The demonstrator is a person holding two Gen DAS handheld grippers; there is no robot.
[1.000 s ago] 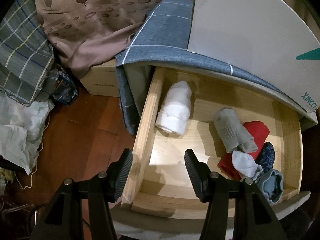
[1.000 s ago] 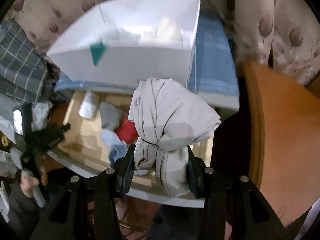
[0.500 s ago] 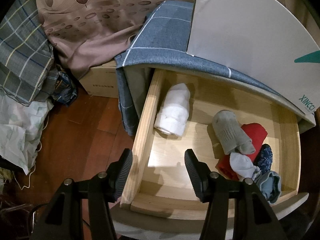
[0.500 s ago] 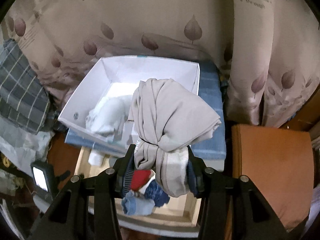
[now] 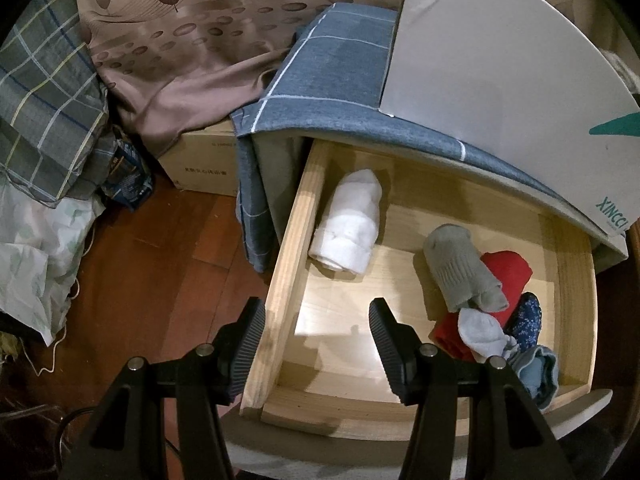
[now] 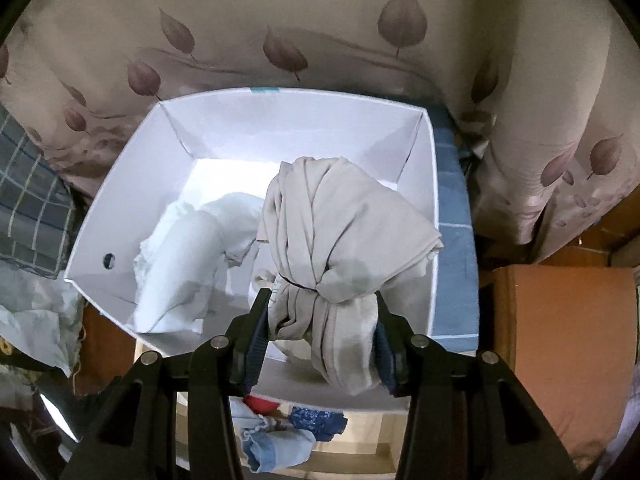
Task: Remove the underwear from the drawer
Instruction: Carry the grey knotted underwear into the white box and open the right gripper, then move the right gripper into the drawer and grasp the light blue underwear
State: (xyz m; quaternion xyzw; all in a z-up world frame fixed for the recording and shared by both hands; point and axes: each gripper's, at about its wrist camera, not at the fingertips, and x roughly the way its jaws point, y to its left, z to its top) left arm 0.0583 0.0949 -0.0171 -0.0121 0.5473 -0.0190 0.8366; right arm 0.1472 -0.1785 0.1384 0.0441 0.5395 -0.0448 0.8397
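Note:
My right gripper (image 6: 320,332) is shut on a bunched beige underwear (image 6: 340,240), which hangs over the open white box (image 6: 100,216). A pale crumpled garment (image 6: 188,256) lies inside that box. In the left wrist view the wooden drawer (image 5: 292,240) stands pulled out. It holds a white roll (image 5: 352,224), a grey sock roll (image 5: 460,268), a red piece (image 5: 508,272), a dark blue patterned piece (image 5: 528,316) and light blue pieces (image 5: 540,372). My left gripper (image 5: 316,344) is open, straddling the drawer's left wall, with nothing held.
The white box (image 5: 500,60) sits on a blue checked cloth (image 5: 336,64) covering the cabinet top. A leaf-patterned curtain (image 6: 320,32) hangs behind. A cardboard box (image 5: 200,156), plaid fabric (image 5: 40,112) and a plastic bag (image 5: 32,248) crowd the floor at left. An orange-brown surface (image 6: 560,340) lies right.
My right gripper has carried the beige underwear from above the drawer up and over the white box. The left gripper has stayed where it was.

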